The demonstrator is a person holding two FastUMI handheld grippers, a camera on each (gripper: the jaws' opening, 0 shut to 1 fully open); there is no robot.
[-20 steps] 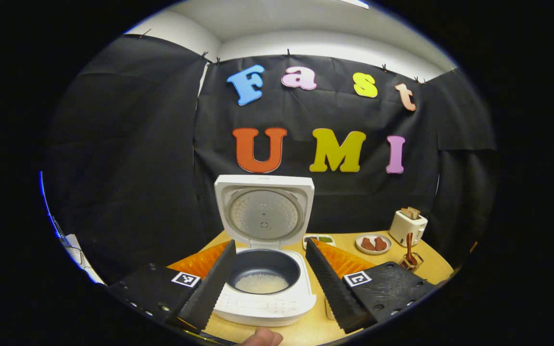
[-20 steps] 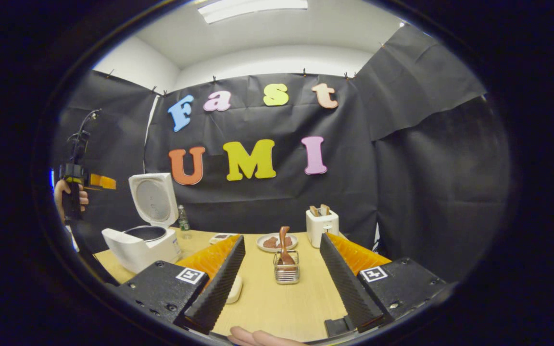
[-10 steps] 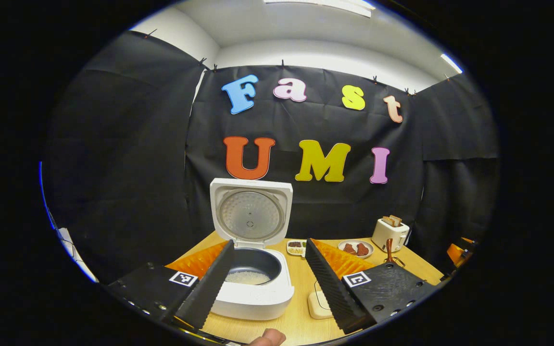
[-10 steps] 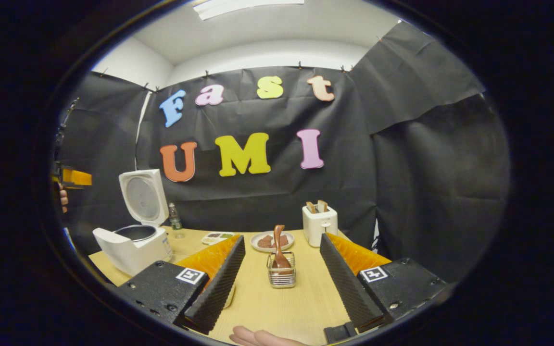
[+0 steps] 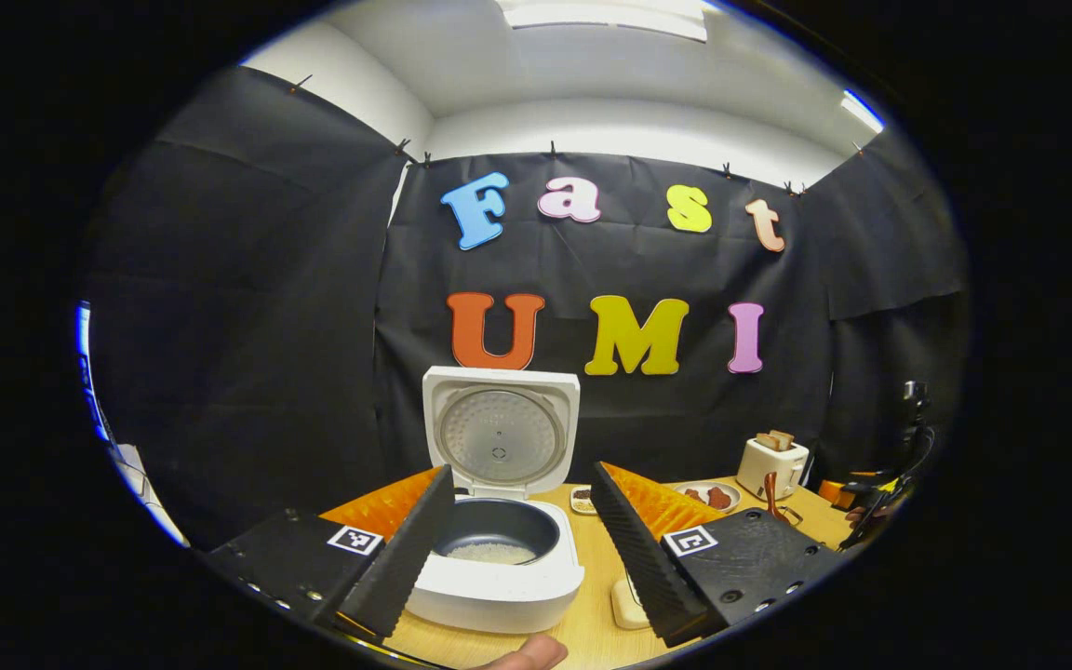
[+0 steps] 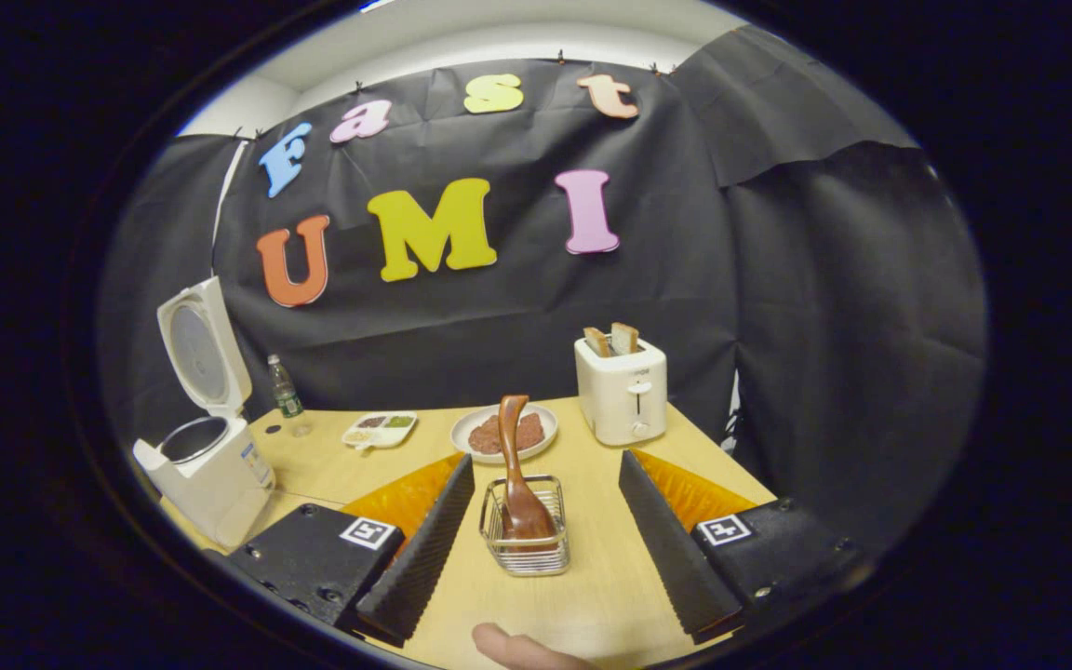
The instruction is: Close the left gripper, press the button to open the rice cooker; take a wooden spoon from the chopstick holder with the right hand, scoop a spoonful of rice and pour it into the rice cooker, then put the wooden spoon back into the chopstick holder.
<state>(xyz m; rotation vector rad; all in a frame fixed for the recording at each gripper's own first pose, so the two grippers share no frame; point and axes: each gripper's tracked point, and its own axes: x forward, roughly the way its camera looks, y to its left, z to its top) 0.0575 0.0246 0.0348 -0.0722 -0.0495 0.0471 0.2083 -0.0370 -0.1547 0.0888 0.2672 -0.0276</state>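
Note:
The white rice cooker (image 5: 499,577) stands open with its lid (image 5: 499,435) upright, and some white rice (image 5: 494,552) lies in the dark pot. My left gripper (image 5: 519,470) is open in front of the cooker and holds nothing. In the right gripper view, the wooden spoon (image 6: 515,475) stands bowl-down in the wire chopstick holder (image 6: 525,538). My right gripper (image 6: 545,458) is open, its fingers to either side of the holder and a little short of it. The cooker (image 6: 206,447) sits at the far left there.
On the wooden table (image 6: 592,596) stand a white toaster (image 6: 623,386) with bread, a plate (image 6: 503,433) of brown food, a divided dish (image 6: 380,430) and a small bottle (image 6: 285,386). A small cream box (image 5: 627,596) lies right of the cooker.
My right gripper has moved forward and tipped down toward the chopstick holder, which now looks larger between its fingers. The left gripper has drifted slightly before the open cooker, still open.

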